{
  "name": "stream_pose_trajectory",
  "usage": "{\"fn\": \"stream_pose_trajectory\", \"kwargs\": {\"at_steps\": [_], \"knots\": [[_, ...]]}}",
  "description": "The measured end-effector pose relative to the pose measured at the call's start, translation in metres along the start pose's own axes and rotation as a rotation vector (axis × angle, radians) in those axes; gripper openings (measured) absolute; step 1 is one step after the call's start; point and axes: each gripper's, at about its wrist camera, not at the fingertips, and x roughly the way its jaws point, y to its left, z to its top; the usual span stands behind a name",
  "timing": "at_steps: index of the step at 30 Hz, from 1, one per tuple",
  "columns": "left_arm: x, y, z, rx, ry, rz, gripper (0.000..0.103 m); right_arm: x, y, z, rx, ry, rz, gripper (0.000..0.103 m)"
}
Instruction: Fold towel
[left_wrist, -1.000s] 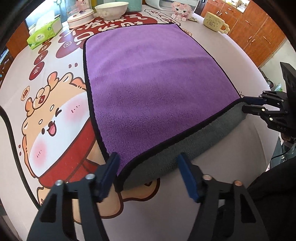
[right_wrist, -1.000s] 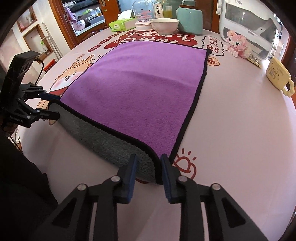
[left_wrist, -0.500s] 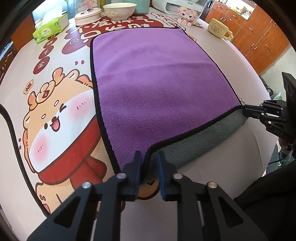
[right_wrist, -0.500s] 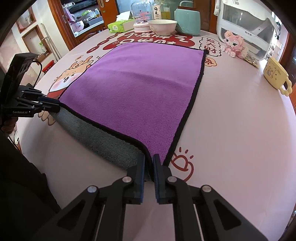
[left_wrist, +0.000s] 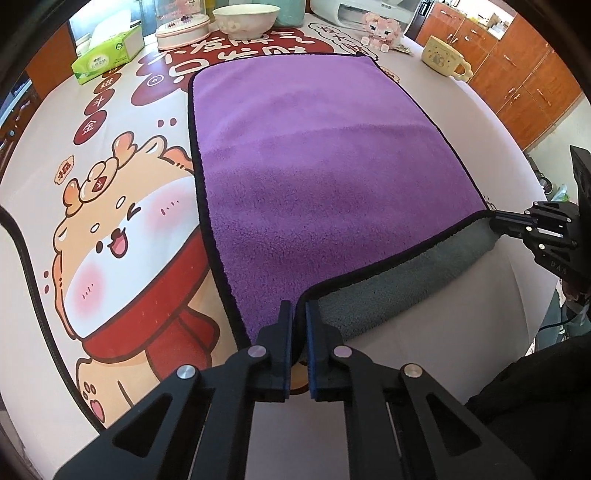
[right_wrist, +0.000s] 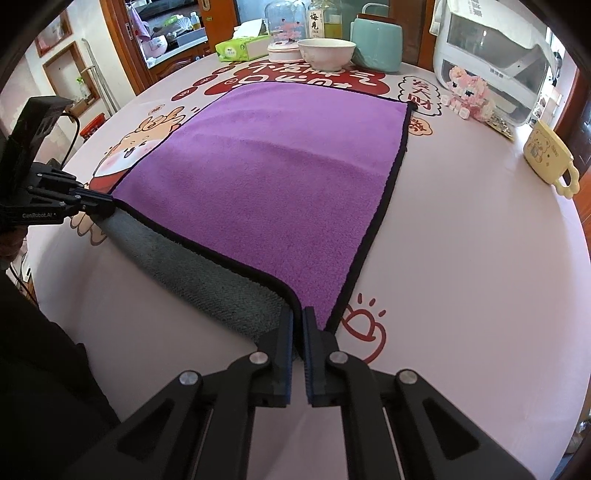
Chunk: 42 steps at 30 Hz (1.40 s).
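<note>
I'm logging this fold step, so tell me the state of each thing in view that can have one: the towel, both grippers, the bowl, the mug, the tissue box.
towel: spread flat, purple side up, near edge lifted, grey underside showing
left gripper: shut on the towel's near left corner
right gripper: shut on the towel's near right corner
bowl: upright
mug: upright
tissue box: open, tissue sticking out

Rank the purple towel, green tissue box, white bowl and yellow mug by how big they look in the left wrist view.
1. purple towel
2. green tissue box
3. white bowl
4. yellow mug
Box and bowl look close; bowl sits farther back, so unsure.
</note>
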Motion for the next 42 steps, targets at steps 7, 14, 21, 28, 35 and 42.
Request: {"fn": "stream_pose_trajectory", "kwargs": {"at_steps": [7,14,21,28,35,42], "knots": [[-0.015,-0.005,0.019,0.041,-0.007,0.039,0.004,-0.009,0.002,0.012,0.012,-0.010,-0.035,0.004],[-0.049,-0.006,0.045,0.080,-0.092,0.077,0.004,-0.031,0.000,0.037,0.009,-0.070,-0.092,0.004],[-0.077,0.004,0.082,0.079,-0.213,0.117,0.004,-0.051,-0.008,0.074,0.012,-0.169,-0.147,0.004],[-0.084,0.014,0.125,0.080,-0.301,0.163,0.005,-0.051,-0.022,0.117,0.025,-0.257,-0.196,0.004],[-0.067,0.026,0.168,0.071,-0.352,0.199,0.005,-0.032,-0.041,0.150,0.013,-0.301,-0.236,0.004],[-0.032,0.045,0.209,0.017,-0.366,0.214,0.005,0.000,-0.069,0.185,0.028,-0.324,-0.249,0.004]]}}
